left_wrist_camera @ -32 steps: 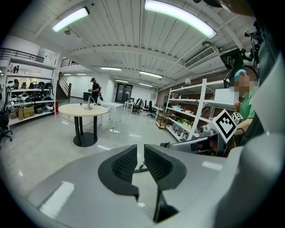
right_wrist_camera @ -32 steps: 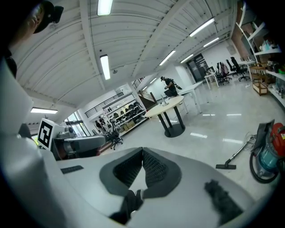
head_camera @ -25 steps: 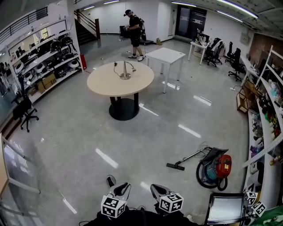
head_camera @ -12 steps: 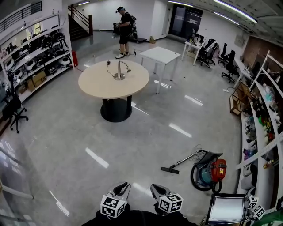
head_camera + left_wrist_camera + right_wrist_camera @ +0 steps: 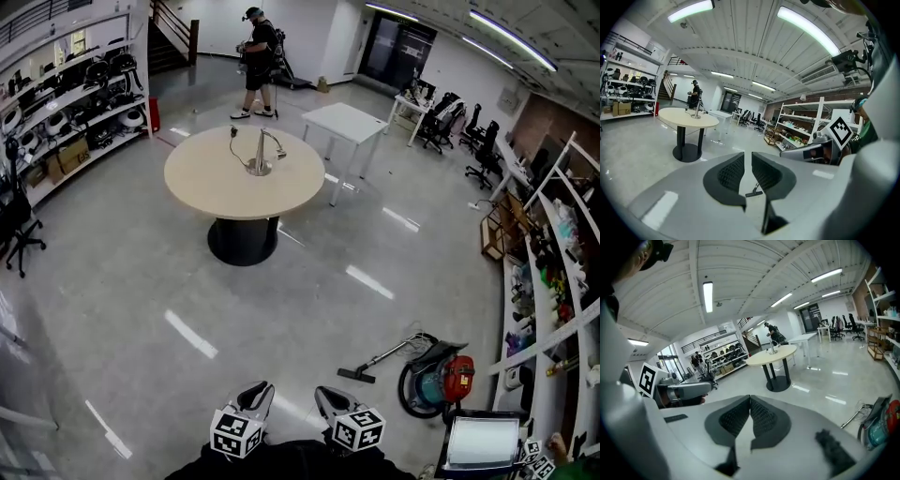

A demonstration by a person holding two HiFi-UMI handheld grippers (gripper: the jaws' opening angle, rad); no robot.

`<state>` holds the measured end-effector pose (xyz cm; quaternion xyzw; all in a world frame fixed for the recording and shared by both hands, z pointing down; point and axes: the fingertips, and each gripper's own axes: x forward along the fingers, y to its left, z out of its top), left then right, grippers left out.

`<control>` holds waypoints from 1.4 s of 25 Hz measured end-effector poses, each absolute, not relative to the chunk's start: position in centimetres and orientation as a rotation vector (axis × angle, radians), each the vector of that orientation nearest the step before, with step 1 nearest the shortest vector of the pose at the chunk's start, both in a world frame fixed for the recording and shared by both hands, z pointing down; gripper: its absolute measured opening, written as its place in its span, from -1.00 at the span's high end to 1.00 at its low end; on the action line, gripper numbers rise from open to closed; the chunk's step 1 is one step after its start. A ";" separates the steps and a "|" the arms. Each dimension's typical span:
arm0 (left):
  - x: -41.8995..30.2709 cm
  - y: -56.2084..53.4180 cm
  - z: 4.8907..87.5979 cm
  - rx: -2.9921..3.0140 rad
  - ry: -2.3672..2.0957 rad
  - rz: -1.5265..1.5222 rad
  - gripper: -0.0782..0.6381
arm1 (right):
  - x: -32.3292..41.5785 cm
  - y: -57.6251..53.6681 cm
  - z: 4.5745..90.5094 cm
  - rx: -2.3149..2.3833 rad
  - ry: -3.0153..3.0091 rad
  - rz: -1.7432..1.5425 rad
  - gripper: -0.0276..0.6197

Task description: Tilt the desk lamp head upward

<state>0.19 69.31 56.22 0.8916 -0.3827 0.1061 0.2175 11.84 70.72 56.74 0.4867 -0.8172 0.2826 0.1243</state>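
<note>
The desk lamp [image 5: 261,154], a slim metal stand with a curved neck, stands on the round beige table [image 5: 217,192] far across the floor. It shows small in the left gripper view [image 5: 697,110] and the right gripper view [image 5: 772,347]. Both grippers are held low and close to the body, a long way from the table. My left gripper [image 5: 253,397] has its jaws a narrow gap apart with nothing between them [image 5: 747,155]. My right gripper [image 5: 325,400] is shut and empty, its tips touching [image 5: 750,399].
A vacuum cleaner [image 5: 436,379] with hose and floor nozzle lies right of my path. A white square table [image 5: 349,122] stands behind the round one, and a person [image 5: 255,54] beyond it. Shelving [image 5: 66,98] lines the left wall and shelves [image 5: 553,272] the right. An office chair [image 5: 17,225] is at left.
The view has shifted forward and turned a little, so the round table sits slightly left and larger. Both grippers keep the same pose and jaw spacing.
</note>
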 end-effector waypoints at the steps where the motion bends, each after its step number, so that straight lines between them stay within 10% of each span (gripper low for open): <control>1: -0.3 68.5 56.4 2.466 -1.057 0.288 0.63 | 11.3 70.0 56.7 1.421 -2.382 0.823 0.90; 35: 2.6 41.7 57.8 2.353 -1.278 0.359 0.63 | 13.7 40.2 59.2 1.166 -2.497 0.876 0.90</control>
